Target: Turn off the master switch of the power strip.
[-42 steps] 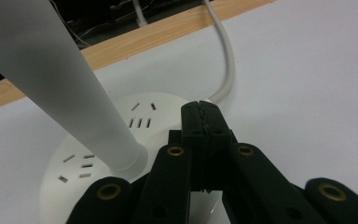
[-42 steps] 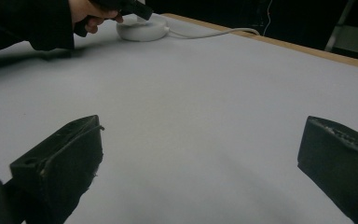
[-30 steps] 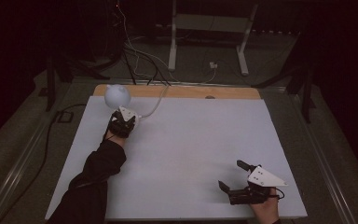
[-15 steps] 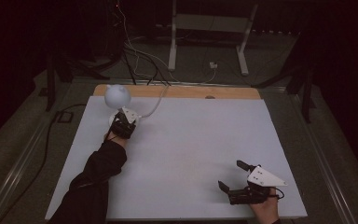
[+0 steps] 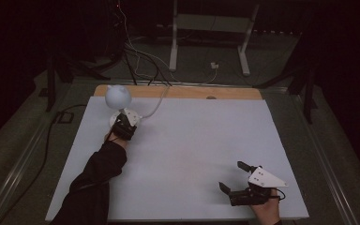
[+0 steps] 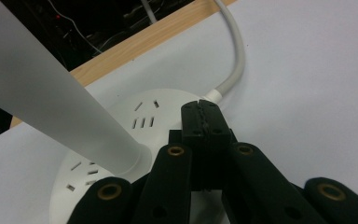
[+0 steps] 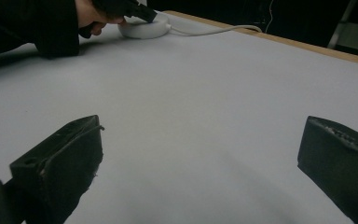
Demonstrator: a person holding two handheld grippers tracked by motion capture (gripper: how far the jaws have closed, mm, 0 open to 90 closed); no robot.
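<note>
Over at the upper left of the high view sits the lamp (image 5: pixel 117 96), its round white head above a flat round base (image 5: pixel 114 121) near the far left corner of the white table (image 5: pixel 201 140). The left gripper (image 5: pixel 122 125) is right there on the base, a dark sleeve (image 5: pixel 96 176) running down to the bottom left of the frame. In the left gripper view the two black jaws are pressed flat together with nothing between them, tips resting over the slotted top of the base (image 6: pixel 121 126), just beside the spot where the white cord (image 6: pixel 235 56) leaves it; the lamp's pale stem (image 6: pixel 51 98) slants across the left of that frame. The cord curls away toward the wooden strip (image 5: pixel 178 91) along the table's far edge. The middle of the table is bare white surface. Moving to the lower right of the high view, the right gripper (image 5: pixel 234 180) lies low over the table near its front edge, grey plate (image 5: pixel 265 178) on top, a hand (image 5: pixel 265 211) behind it. Its jaws stand wide apart, holding nothing, and the right gripper view confirms it: one jaw at lower left, the other at far right, plain tabletop between. At the top left of that view the lamp base (image 7: pixel 142 25) and the other hand (image 7: pixel 95 18) show far off.
</note>
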